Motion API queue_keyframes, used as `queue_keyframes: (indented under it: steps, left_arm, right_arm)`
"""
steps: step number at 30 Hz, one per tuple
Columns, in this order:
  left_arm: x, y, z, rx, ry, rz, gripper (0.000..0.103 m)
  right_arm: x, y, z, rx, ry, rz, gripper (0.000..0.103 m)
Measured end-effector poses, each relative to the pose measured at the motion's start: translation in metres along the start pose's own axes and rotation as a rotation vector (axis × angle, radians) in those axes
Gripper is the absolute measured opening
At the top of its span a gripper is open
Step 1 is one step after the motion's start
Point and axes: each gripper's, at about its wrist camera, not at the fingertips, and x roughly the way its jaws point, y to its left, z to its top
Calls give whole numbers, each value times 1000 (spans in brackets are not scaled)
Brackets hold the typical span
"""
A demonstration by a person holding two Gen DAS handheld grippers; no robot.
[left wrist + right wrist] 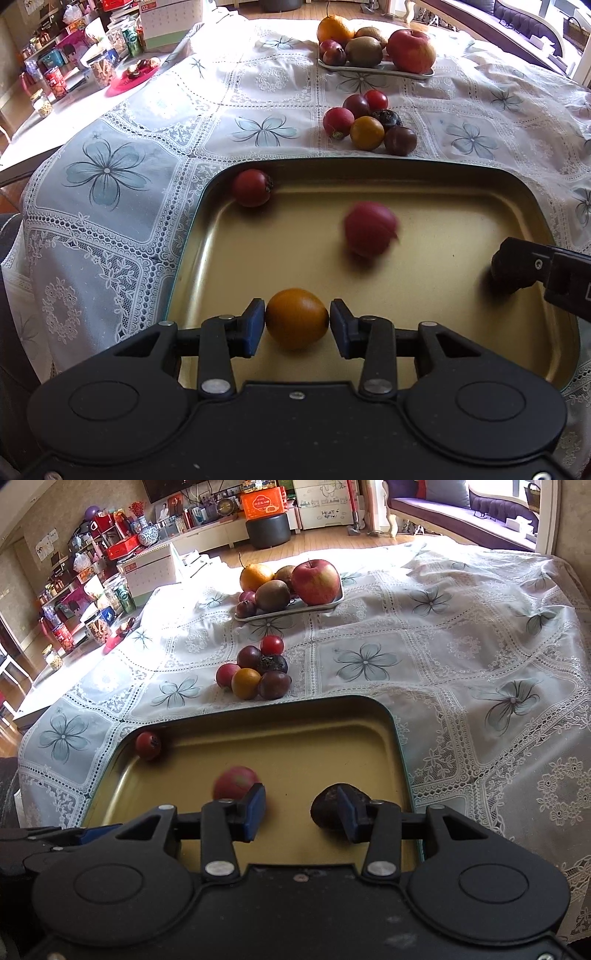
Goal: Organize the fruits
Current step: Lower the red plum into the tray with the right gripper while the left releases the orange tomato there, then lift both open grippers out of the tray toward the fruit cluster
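Note:
A gold tray [461,177] [369,716] lies on the lace tablecloth. My left gripper [297,325] is open just above the tray floor, with an orange fruit [297,317] between its blue pads [255,328]; small gaps show on both sides. A pink-red fruit [369,229] [236,782] is motion-blurred in the tray's middle. A red fruit [253,186] [147,744] rests in the far left corner. My right gripper [301,808] is open; a dark fruit [328,808] lies on the tray against its right pad [347,812]. The right gripper's finger also shows in the left wrist view [517,266].
A pile of small fruits [369,118] [258,668] lies on the cloth beyond the tray. A white plate [373,68] [288,611] at the back holds an apple, kiwis, an orange and plums. Jars and clutter stand on a side surface [74,74] at left.

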Motion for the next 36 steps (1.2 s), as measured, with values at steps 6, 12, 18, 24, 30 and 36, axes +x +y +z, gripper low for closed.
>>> queue_keyframes:
  steps: [6, 12, 18, 24, 30, 36]
  left_arm:
    - [-1, -1, 0, 1, -1, 0, 48]
    - [-2, -1, 0, 0, -2, 0, 48]
    - [-3, -2, -1, 2, -5, -2, 48]
    - [-4, -2, -1, 2, -2, -4, 48]
    - [-5, -2, -1, 4, -4, -7, 48]
    - [-6, -1, -1, 7, -7, -12, 48]
  right_arm:
    - [-1, 1, 0, -2, -1, 2, 45]
    - [-1, 0, 1, 2, 2, 3, 45]
    - [-1, 0, 0, 4, 4, 2, 45]
    - [0, 0, 0, 3, 8, 3, 45]
    - [1, 0, -1, 2, 13, 6, 45]
    - [1, 1, -2, 0, 14, 8, 45]
